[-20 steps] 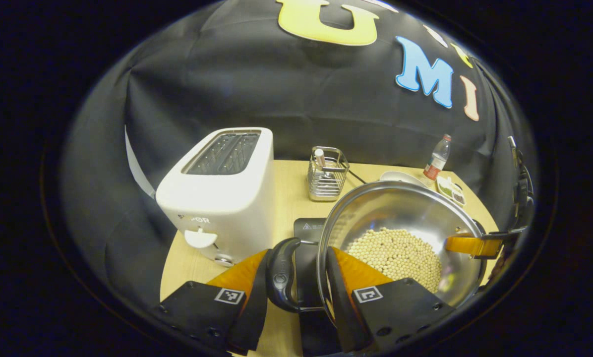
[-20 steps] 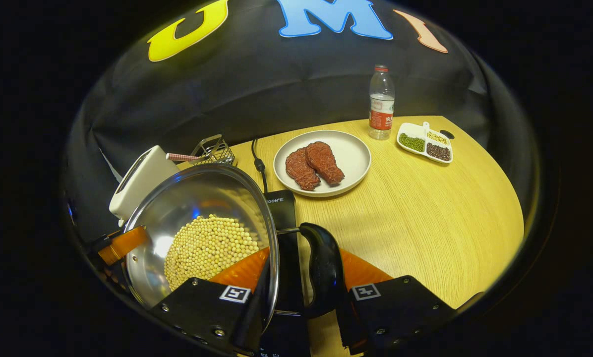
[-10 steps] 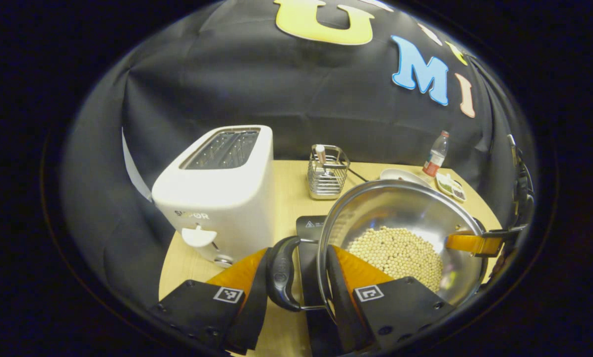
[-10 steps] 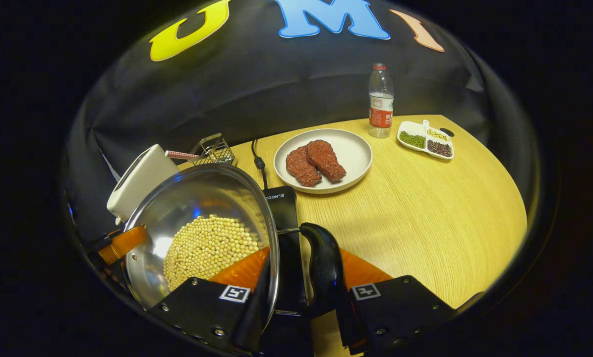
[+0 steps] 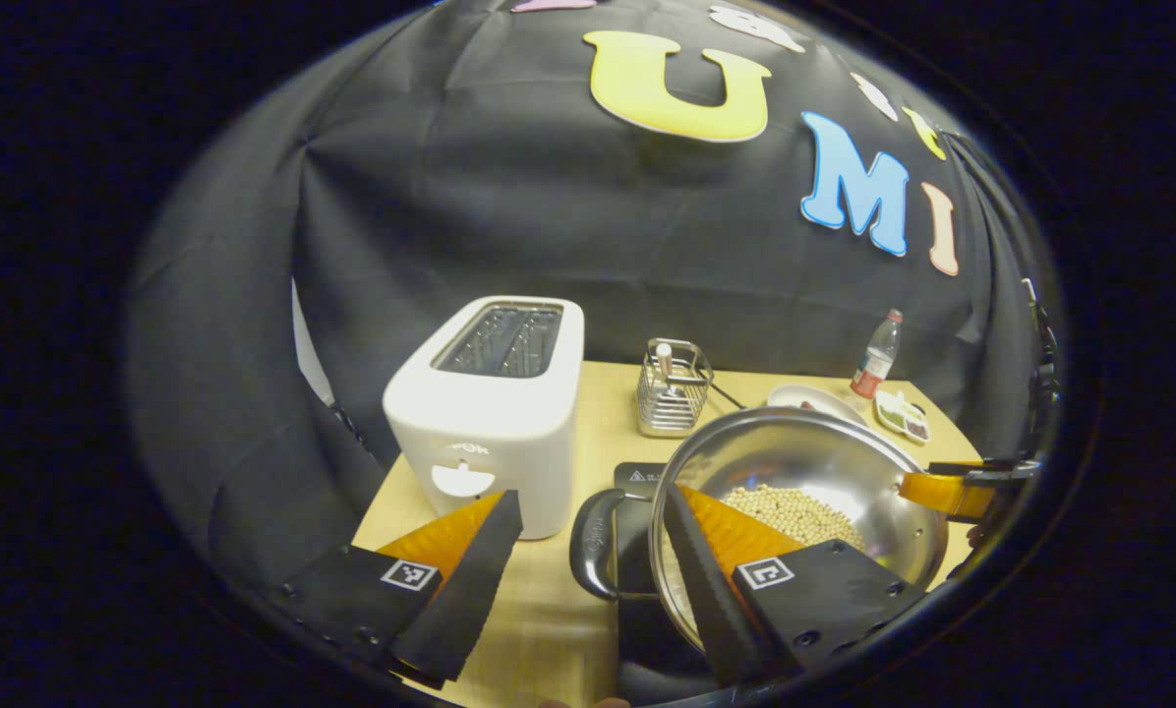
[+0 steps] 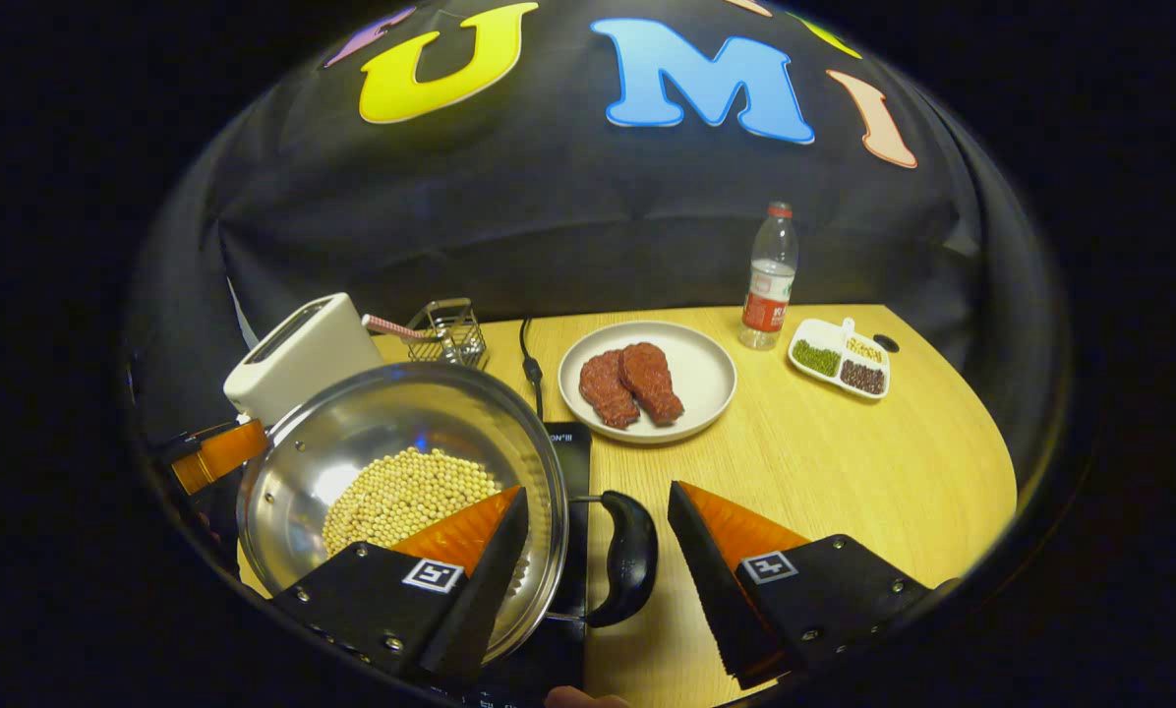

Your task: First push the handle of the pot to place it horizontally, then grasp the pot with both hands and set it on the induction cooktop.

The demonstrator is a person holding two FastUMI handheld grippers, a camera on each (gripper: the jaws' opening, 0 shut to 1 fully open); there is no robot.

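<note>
A steel pot (image 5: 814,457) holding soybeans (image 5: 790,509) sits on the black induction cooktop (image 5: 639,476). In the left gripper view my left gripper (image 5: 588,494) is open, its fingers wide on either side of the pot's black left handle (image 5: 588,547) and above it. One finger hangs over the pot's rim. In the right gripper view the same pot (image 6: 401,428) rests on the cooktop (image 6: 574,444). My right gripper (image 6: 598,490) is open, straddling the black right handle (image 6: 633,557) without touching it. Each view shows the other gripper's finger at the pot's far side.
A white toaster (image 5: 490,413) stands left of the pot, with a wire rack (image 5: 672,398) behind. A plate with two meat pieces (image 6: 647,379), a water bottle (image 6: 767,280) and a divided dish of beans (image 6: 839,354) sit on the wooden table (image 6: 844,472). A power cable (image 6: 529,359) runs back from the cooktop.
Both grippers have opened and let go of the pot's handles, then pulled back and up a little. The pot stays on the cooktop.
</note>
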